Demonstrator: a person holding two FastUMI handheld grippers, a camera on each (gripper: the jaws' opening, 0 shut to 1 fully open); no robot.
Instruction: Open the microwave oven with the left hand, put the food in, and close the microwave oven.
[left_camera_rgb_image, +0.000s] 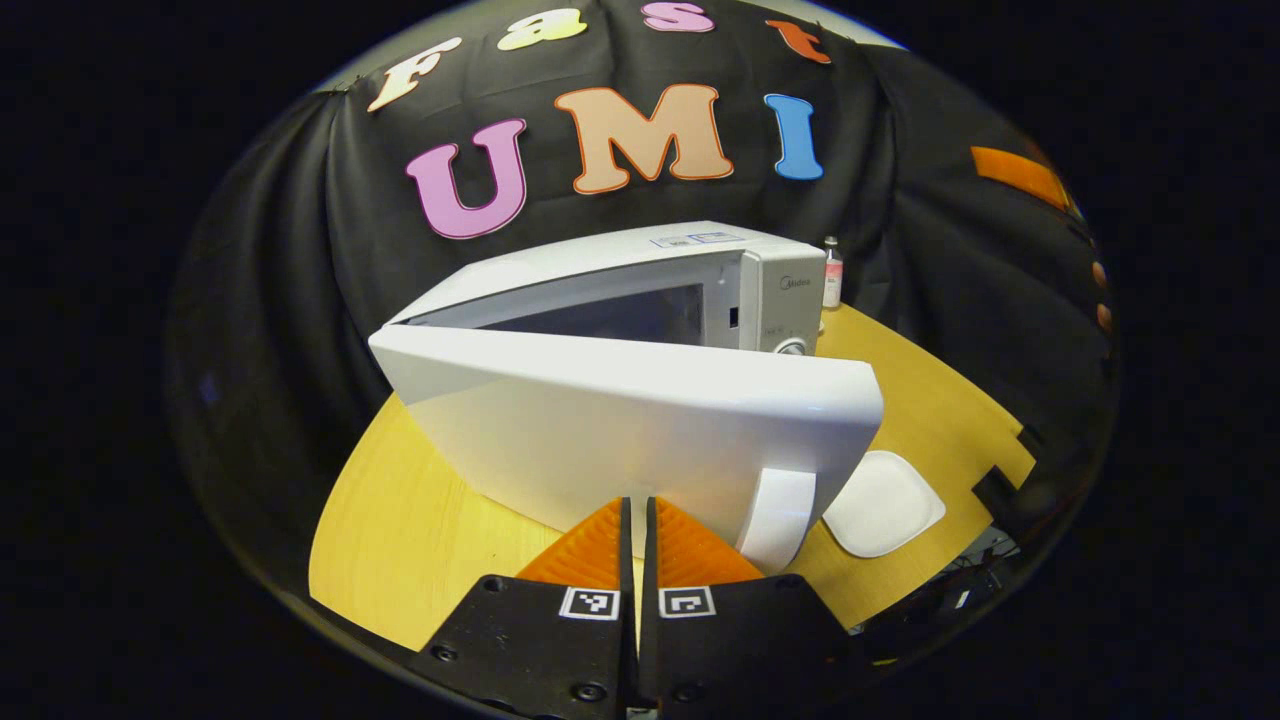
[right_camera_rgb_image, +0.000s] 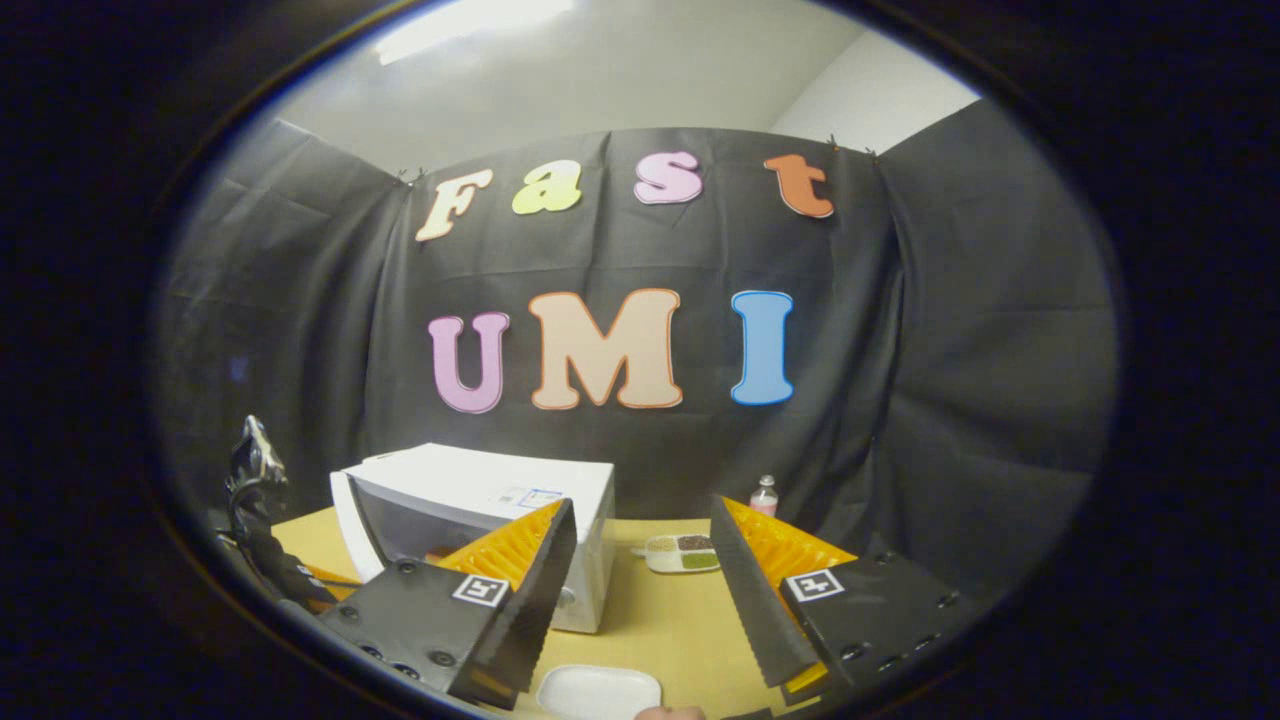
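Note:
The white microwave (left_camera_rgb_image: 640, 300) stands on a yellow table with its door (left_camera_rgb_image: 620, 420) swung partly open toward me. My left gripper (left_camera_rgb_image: 638, 503) is shut, with nothing between its fingers. Its tips rest at the door's outer face, just left of the white handle (left_camera_rgb_image: 778, 515). In the right gripper view the microwave (right_camera_rgb_image: 500, 485) sits at the left, its door (right_camera_rgb_image: 350, 525) ajar. My right gripper (right_camera_rgb_image: 642, 505) hovers open above the table, holding nothing. A compartment dish of food (right_camera_rgb_image: 682, 552) lies beyond it, right of the microwave.
A white rounded plate (left_camera_rgb_image: 880, 500) lies on the table (left_camera_rgb_image: 420, 530) near its front edge, also in the right gripper view (right_camera_rgb_image: 598, 690). A small bottle (left_camera_rgb_image: 832, 272) stands behind the microwave's right side. Black cloth walls close in the booth.

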